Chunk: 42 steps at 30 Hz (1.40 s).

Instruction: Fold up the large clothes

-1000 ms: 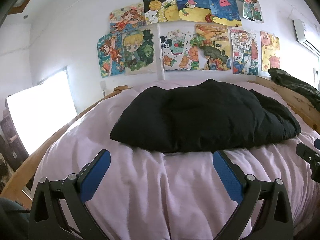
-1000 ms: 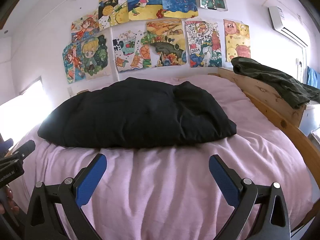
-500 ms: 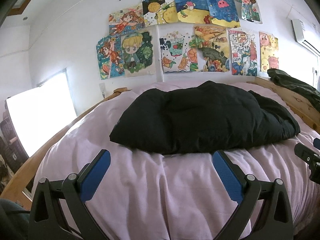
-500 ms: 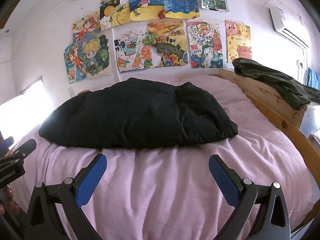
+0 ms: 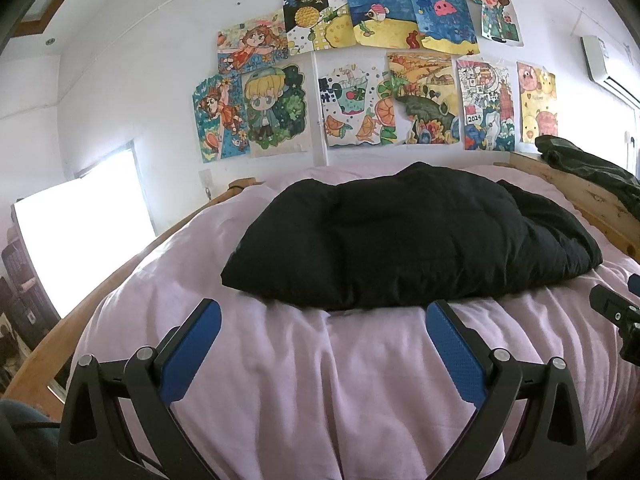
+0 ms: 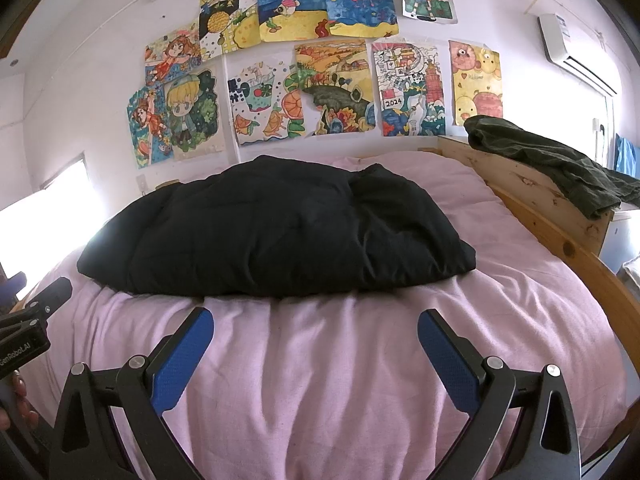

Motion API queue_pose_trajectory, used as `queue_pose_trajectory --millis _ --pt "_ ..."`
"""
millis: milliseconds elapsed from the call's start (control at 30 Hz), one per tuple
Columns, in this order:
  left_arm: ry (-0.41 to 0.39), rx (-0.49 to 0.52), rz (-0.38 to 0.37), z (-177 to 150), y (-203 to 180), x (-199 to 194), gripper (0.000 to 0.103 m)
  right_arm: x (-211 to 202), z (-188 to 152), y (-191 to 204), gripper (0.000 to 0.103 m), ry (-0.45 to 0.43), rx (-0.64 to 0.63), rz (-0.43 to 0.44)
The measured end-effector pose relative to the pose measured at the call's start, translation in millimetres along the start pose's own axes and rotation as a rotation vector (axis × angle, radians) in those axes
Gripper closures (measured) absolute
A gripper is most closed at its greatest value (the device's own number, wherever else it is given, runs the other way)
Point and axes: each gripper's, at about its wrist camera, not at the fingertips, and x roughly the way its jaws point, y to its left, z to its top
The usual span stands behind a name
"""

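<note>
A large black padded garment (image 5: 408, 236) lies bunched in a flat heap on the pink bed cover (image 5: 320, 380); it also shows in the right wrist view (image 6: 280, 236). My left gripper (image 5: 324, 320) is open and empty, held above the cover just short of the garment's near edge. My right gripper (image 6: 316, 320) is open and empty, likewise just short of the near edge. Part of the right gripper (image 5: 616, 316) shows at the right edge of the left wrist view, and part of the left gripper (image 6: 28, 328) at the left edge of the right wrist view.
A wooden bed frame (image 6: 560, 232) runs along the right side with a dark green garment (image 6: 552, 164) draped on it. The left rail (image 5: 48, 352) borders a bright window (image 5: 84, 232). Drawings (image 5: 360, 80) cover the far wall. An air conditioner (image 6: 576, 56) hangs at the upper right.
Both views have tipped slightly, so the garment sits a little lower in the frames. The grippers stay open and the garment has not moved.
</note>
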Motion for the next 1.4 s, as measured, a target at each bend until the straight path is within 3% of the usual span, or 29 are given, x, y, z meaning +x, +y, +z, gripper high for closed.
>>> queue_pose_trajectory --millis 1400 --pt "-0.003 0.003 0.007 2.2 3.5 -0.7 0.002 0.2 -0.3 -1.0 0.000 0.000 0.000 0.001"
